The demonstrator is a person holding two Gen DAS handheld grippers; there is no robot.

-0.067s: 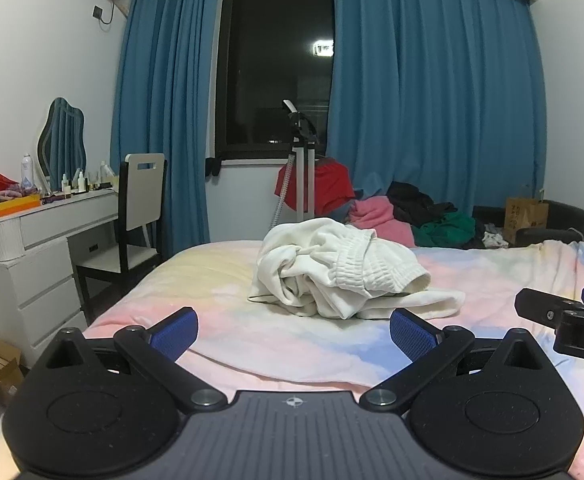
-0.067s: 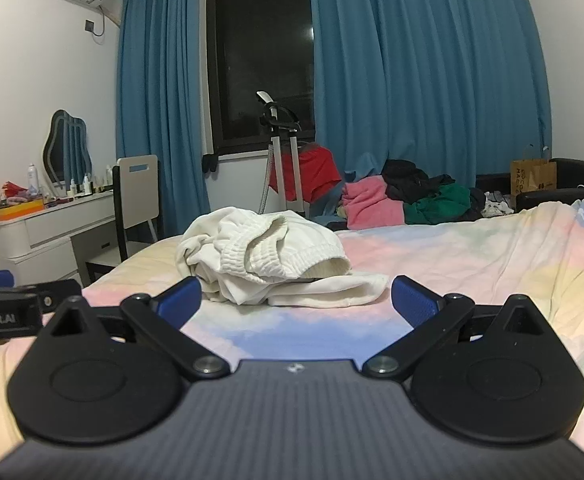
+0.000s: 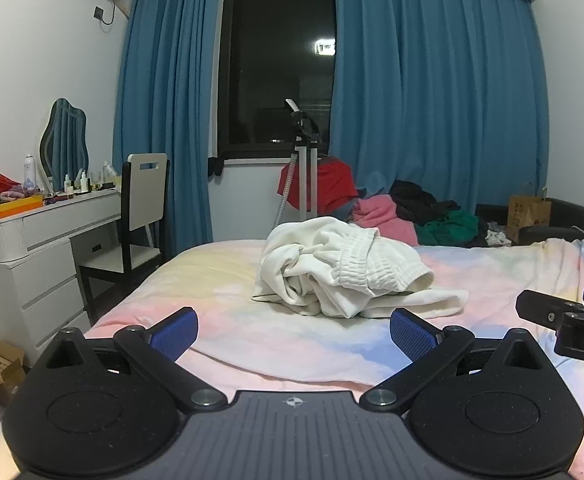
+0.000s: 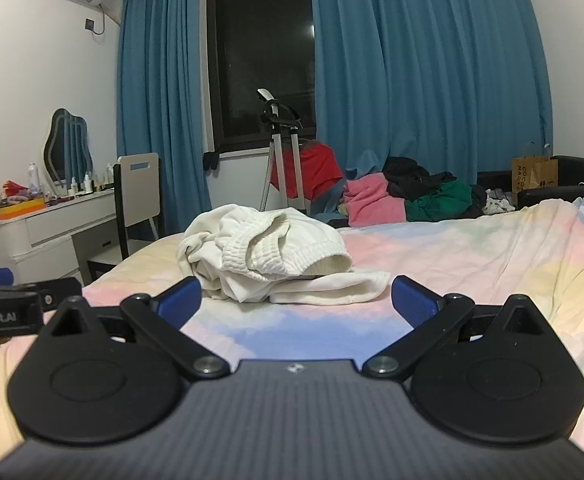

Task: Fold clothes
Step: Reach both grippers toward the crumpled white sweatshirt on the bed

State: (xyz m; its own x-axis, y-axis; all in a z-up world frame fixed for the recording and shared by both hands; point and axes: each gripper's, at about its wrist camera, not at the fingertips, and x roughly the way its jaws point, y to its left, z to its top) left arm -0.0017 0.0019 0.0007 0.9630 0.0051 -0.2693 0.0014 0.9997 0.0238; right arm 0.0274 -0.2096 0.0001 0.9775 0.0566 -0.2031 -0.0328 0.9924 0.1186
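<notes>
A crumpled white garment (image 3: 352, 272) lies bunched on the pastel bedspread (image 3: 220, 320), toward the far middle of the bed, as I hold both tools short of it. My left gripper (image 3: 294, 330) stands wide and empty, the heap beyond its pads; my right gripper (image 4: 297, 300) is equally wide and empty, its fingers framing the near edge of the cloth without touching. To begin well, I judge I should find the ribbed waistband (image 4: 264, 258), which shows on top, pinch it at two well-separated spots and lift to shake the tangle flat before any fold. The fabric looks thick, soft and creased, one flat flap trailing to the right.
</notes>
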